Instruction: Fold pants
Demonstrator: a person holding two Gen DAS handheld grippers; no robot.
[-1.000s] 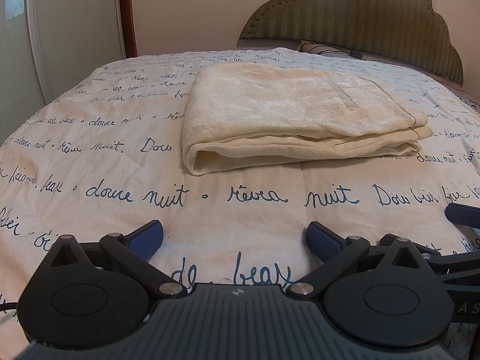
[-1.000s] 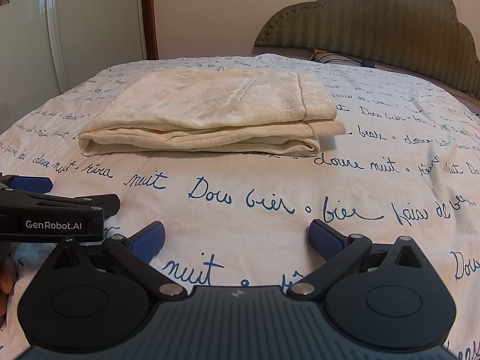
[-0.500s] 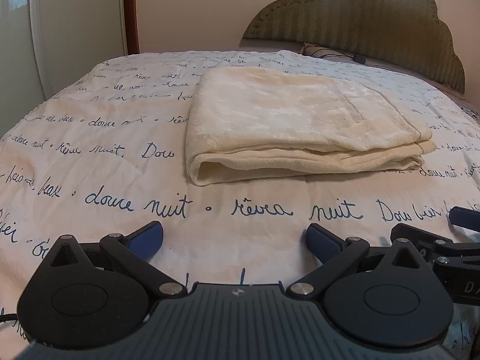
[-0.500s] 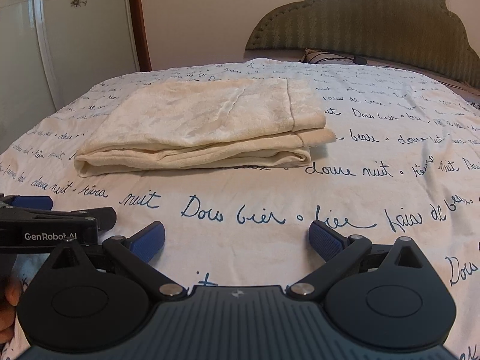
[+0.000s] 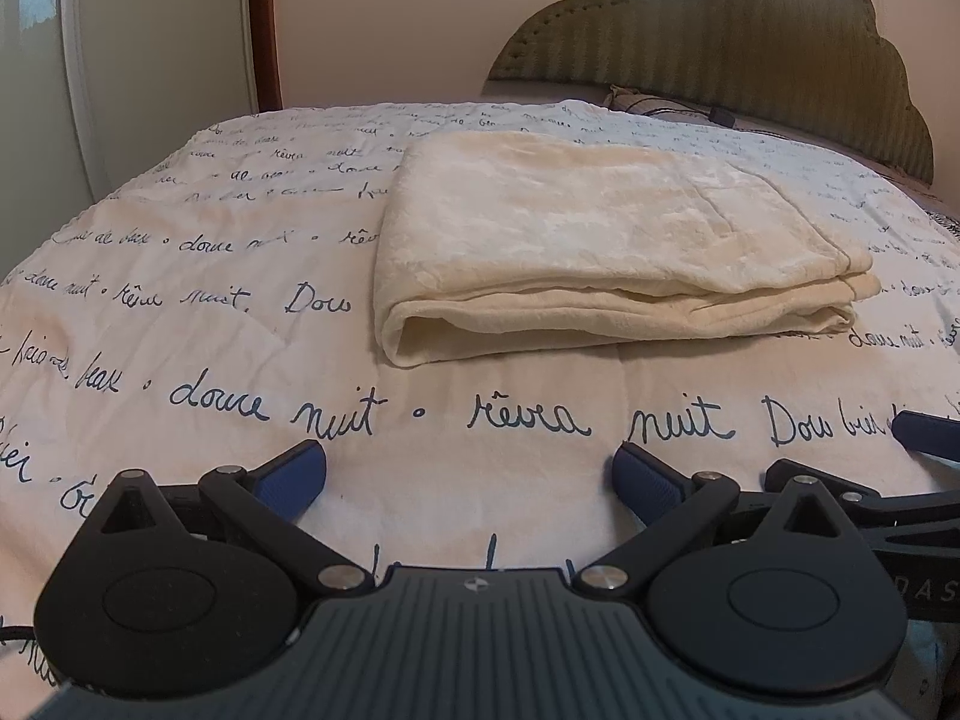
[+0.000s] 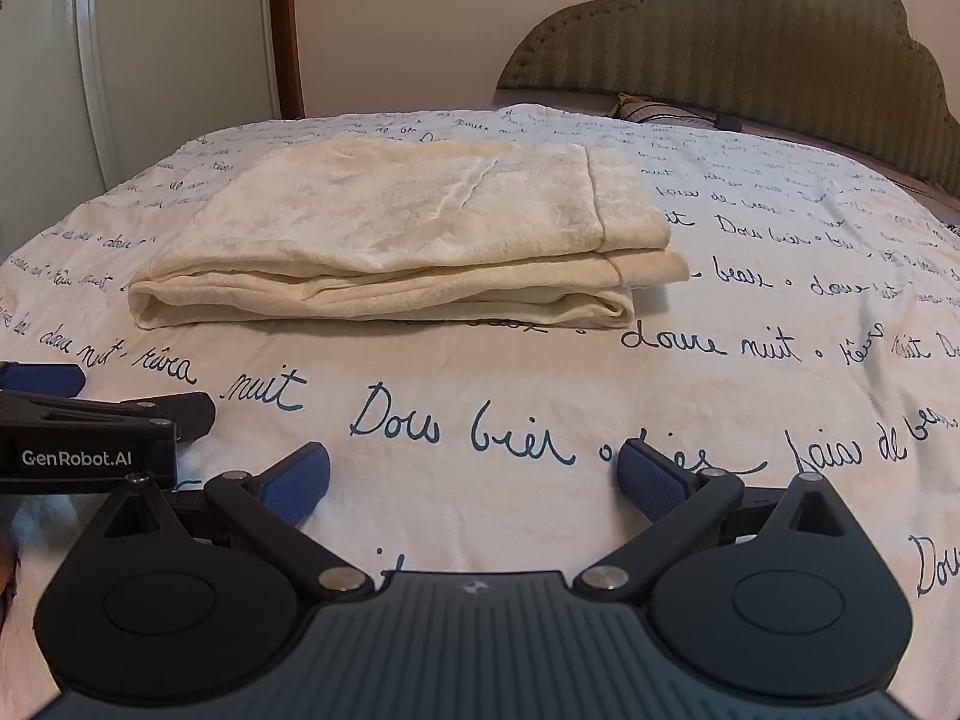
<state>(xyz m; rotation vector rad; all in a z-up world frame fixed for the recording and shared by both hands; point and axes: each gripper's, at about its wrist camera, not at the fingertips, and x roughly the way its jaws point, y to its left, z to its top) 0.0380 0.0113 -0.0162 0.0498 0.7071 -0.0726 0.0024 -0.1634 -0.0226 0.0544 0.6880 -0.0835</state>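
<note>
One pair of cream pants (image 5: 600,240), folded into a flat rectangular stack of several layers, lies on the bedspread (image 5: 210,312) about midway between its near edge and the headboard (image 5: 750,48); rounded fold at the stack's left end, stepped loose edges at its right end, a seam line showing on the top layer in the right wrist view. One bedspread, white with dark blue handwritten script, covering the bed beneath the pants. One headboard, olive green, padded, scalloped outline, standing behind the pants, with a patterned pillow (image 6: 648,108) at its base. One left gripper (image 5: 468,468), black with blue pads, jaws spread wide and holding nothing, positioned over the bedspread on the near side of the pants and well apart from them. One right gripper (image 6: 474,474), same make, jaws likewise spread wide and empty, also on the near side of the pants and apart from them, just beside the left gripper, whose body marked "GenRobot.AI" shows at the left edge of the right wrist view.
</note>
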